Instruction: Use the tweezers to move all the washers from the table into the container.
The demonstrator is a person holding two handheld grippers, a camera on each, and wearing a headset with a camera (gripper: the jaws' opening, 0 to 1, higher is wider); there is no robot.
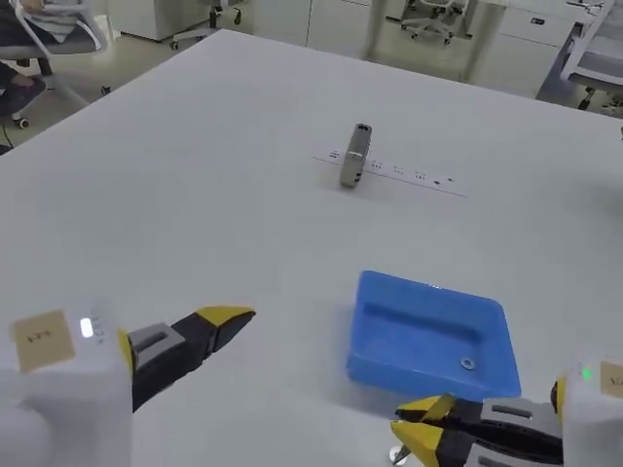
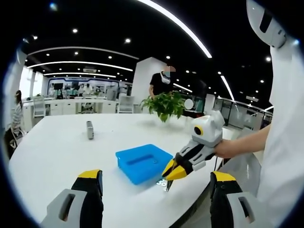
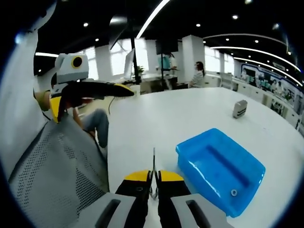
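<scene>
Right tool [image 3: 153,175]: it is at the near right edge of the bench [image 1: 195,195]. Its two yellow-tipped jaws are clenched together on the tweezers [image 3: 153,159].
Tweezers: a thin metal pair that stands out forward between the jaws of the right tool. In the left gripper view the points go down toward the bench, just beside the near corner of the container. I cannot tell if they touch the bench.
Left tool [image 1: 229,317]: it is at the near left side, over the bench and well apart from the right tool. In the left gripper view its jaws stand wide apart, released, with nothing between them.
Container [image 1: 389,350]: a shallow blue rectangular tray that lies flat on the bench between the two tools and a little farther away, closer to the right tool.
Washer [image 1: 468,364]: one small metal ring lies inside the container, on its floor, near the corner on the side of the right tool.
Grey object [image 1: 356,154]: a small grey block that stands on the bench, far behind the container, beside a row of sockets [image 1: 409,175] set into the bench top.
Background: office chairs [image 1: 49,39] stand beyond the far edge of the bench. In the left gripper view a green plant [image 2: 166,104] and a standing person [image 2: 161,83] are behind the bench.
</scene>
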